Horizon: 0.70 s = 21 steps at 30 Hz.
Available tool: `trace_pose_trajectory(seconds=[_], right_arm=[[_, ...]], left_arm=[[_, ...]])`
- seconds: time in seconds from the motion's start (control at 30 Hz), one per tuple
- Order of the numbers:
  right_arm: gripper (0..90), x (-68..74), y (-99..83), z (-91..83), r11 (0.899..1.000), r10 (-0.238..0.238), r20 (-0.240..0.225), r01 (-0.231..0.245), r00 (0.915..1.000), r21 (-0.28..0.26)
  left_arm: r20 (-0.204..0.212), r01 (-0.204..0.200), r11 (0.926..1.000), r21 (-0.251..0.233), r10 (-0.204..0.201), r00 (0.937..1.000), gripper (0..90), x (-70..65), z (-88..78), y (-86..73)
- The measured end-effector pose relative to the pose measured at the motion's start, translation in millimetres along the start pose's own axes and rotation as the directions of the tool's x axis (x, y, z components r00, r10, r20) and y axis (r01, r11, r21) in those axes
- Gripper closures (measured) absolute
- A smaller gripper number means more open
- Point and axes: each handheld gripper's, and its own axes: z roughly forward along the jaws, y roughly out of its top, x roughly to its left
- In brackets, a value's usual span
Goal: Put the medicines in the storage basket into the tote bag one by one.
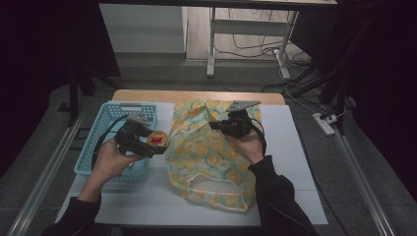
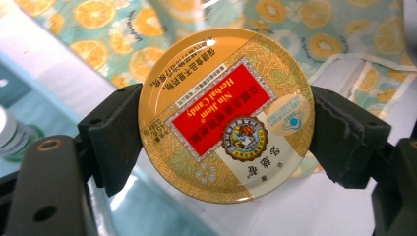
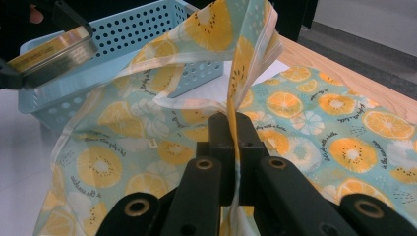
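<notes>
Left gripper (image 1: pixel 156 143) is clamped on a round candy tin (image 1: pixel 158 140), 1 jaw on each side of the rim. In the left gripper view the tin (image 2: pixel 223 115) sits lid-up toward the camera: gold lid, red label panel in the middle, round emblem below it. The pads press at about 9 and 3 o'clock on the rim.

In the high view the tin hangs above the right edge of the blue basket (image 1: pixel 111 117), at about 9 o'clock from table centre, just beside the left edge of the bag (image 1: pixel 216 162). Whether it touches the bag I can't tell.

Right gripper (image 1: pixel 216 126) has both jaws pressed together on a fold of the bag's fabric, near its top hem. In the right gripper view the cloth (image 3: pixel 235 73) rises straight up out of the closed jaws, toward 12 o'clock, pulled into a peak. The rest of the bag lies spread on the white mat (image 1: pixel 290 147): teal cloth with an orange-slice print and a cream trim.

In the same view the tin (image 3: pixel 54 51) shows edge-on at about 10 o'clock, metal side wall facing the camera, in front of the basket (image 3: pixel 162 34).

The basket is perforated plastic and sits at the left end of the wooden table (image 1: pixel 196 95). 2 hands, 2 dark sleeves come in from 6 o'clock.
</notes>
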Motion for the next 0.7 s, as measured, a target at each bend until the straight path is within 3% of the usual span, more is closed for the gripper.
trace_pose_trajectory(seconds=[0.27, 0.7], right_arm=[[89.5, -1.3, -0.7, 1.1, 1.000, 0.003, 0.004, -0.003, 1.0000, -0.002], [89.5, -5.6, -2.8, 1.9, 1.000, 0.015, 0.010, -0.015, 0.9998, -0.003]], left_arm=[[0.041, -0.053, 0.9986, 0.003, 0.053, 0.9978, 20.7, -16.2, 12.5, 15.1], [0.093, -0.124, 0.9921, 0.015, 0.122, 0.9881, 20.7, -38.8, 50.9, 45.1]])
